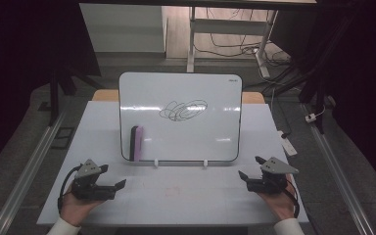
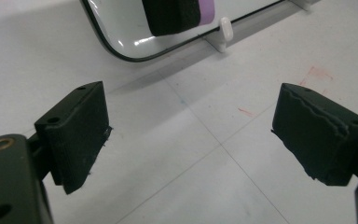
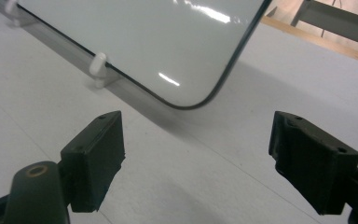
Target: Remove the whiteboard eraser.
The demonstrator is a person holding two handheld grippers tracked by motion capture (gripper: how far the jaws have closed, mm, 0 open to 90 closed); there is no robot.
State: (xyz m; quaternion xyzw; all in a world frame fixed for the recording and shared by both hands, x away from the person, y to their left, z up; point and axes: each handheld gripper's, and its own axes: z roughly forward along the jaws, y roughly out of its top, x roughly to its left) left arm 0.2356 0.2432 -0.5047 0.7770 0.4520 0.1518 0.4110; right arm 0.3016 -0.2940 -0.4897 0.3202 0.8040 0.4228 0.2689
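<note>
Both grippers' fingers wide open, empty; whiteboard (image 1: 180,117) upright w/ black scribble, purple-black eraser (image 1: 136,143).

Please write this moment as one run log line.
left gripper: open, empty | right gripper: open, empty | eraser: on whiteboard | scribble: unerased

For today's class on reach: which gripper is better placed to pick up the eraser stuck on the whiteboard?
Probably the left gripper: the eraser sits at the whiteboard's lower left, just beyond its open jaws. The right gripper, also open, rests across the table.
</note>
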